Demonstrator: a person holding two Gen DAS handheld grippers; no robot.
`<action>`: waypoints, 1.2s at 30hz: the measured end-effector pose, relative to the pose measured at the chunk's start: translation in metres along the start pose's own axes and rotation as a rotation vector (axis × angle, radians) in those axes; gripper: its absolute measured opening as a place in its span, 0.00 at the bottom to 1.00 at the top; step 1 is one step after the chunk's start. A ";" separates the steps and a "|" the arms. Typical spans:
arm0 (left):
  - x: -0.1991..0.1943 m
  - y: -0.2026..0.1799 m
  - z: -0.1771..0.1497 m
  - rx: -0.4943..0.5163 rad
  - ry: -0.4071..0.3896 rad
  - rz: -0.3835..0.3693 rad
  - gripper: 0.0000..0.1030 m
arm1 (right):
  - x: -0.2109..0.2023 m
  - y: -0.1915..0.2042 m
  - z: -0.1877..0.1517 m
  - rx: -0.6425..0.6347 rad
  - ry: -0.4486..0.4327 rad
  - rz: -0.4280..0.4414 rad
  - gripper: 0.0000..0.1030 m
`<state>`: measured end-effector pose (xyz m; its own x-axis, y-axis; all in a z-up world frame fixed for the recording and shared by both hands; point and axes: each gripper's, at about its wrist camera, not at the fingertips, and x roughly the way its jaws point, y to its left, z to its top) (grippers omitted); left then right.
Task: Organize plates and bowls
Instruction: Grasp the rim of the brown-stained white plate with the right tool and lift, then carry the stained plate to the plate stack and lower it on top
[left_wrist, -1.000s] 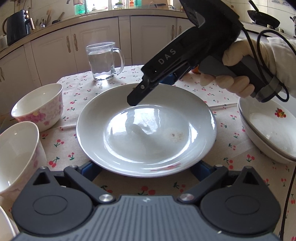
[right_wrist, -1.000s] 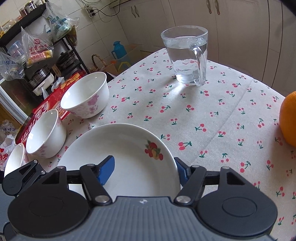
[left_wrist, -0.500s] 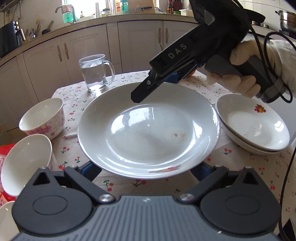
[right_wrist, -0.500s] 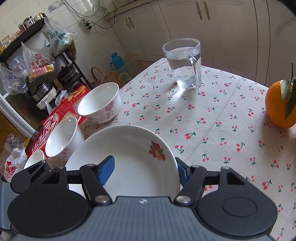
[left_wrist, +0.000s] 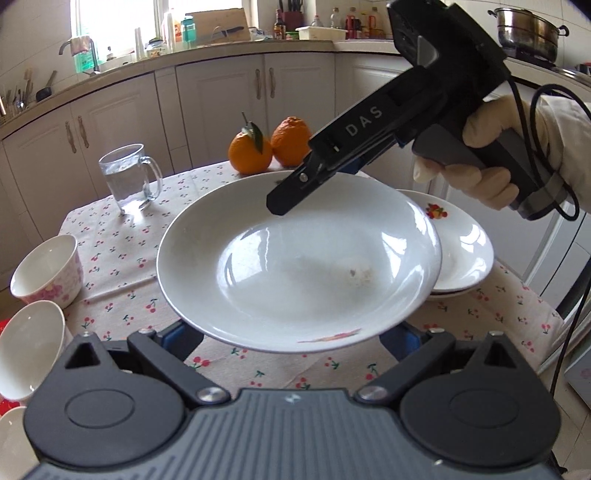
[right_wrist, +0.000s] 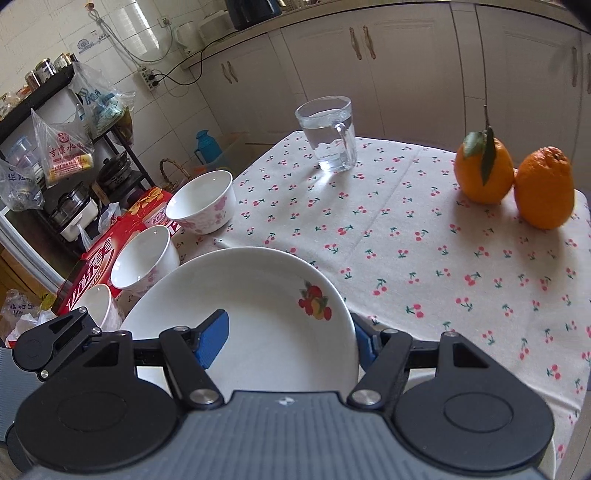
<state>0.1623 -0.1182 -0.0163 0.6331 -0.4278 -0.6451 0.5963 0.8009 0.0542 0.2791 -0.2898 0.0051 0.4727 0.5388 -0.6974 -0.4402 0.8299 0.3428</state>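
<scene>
Both claws hold one deep white plate (left_wrist: 295, 266) between them, and over the last second it has risen off the tabletop (left_wrist: 122, 258) and swung toward the stack of fruit-printed plates (left_wrist: 463, 254) on the right; a second ago that stack sat cut off at the frame edge, and now the carried plate's rim overlaps it; my guess is that the plate is about to be set on that stack, which leaves the bowls unsorted.

From the left wrist view, the left claw (left_wrist: 291, 338) pinches the near rim of the plate, its blue pads mostly hidden beneath it, set fairly wide across the rim; the right claw (left_wrist: 295, 188) reaches over the far rim, gripped by a gloved hand (left_wrist: 480, 173); whether its pads truly press the rim cannot be told here; two oranges (left_wrist: 269, 151) and a glass mug of water (left_wrist: 129, 177) stand behind.

From the right wrist view, the right claw (right_wrist: 291, 343) straddles the rim, one blue pad (right_wrist: 212, 338) inside and the other outside, so the grip is confirmed; three flowered bowls (right_wrist: 201, 201) show by a red box (right_wrist: 96, 266) at the tabletop's left edge; the stack is not in view here.
</scene>
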 end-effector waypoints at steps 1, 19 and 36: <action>0.001 -0.004 0.001 0.007 0.001 -0.011 0.97 | -0.006 -0.002 -0.004 0.008 -0.006 -0.007 0.72; 0.039 -0.062 0.023 0.117 0.040 -0.152 0.97 | -0.068 -0.059 -0.064 0.145 -0.065 -0.128 0.72; 0.063 -0.069 0.032 0.134 0.078 -0.180 0.97 | -0.073 -0.089 -0.087 0.215 -0.102 -0.130 0.72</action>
<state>0.1768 -0.2142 -0.0361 0.4734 -0.5209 -0.7104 0.7598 0.6494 0.0302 0.2169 -0.4159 -0.0291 0.5942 0.4286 -0.6806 -0.2038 0.8988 0.3880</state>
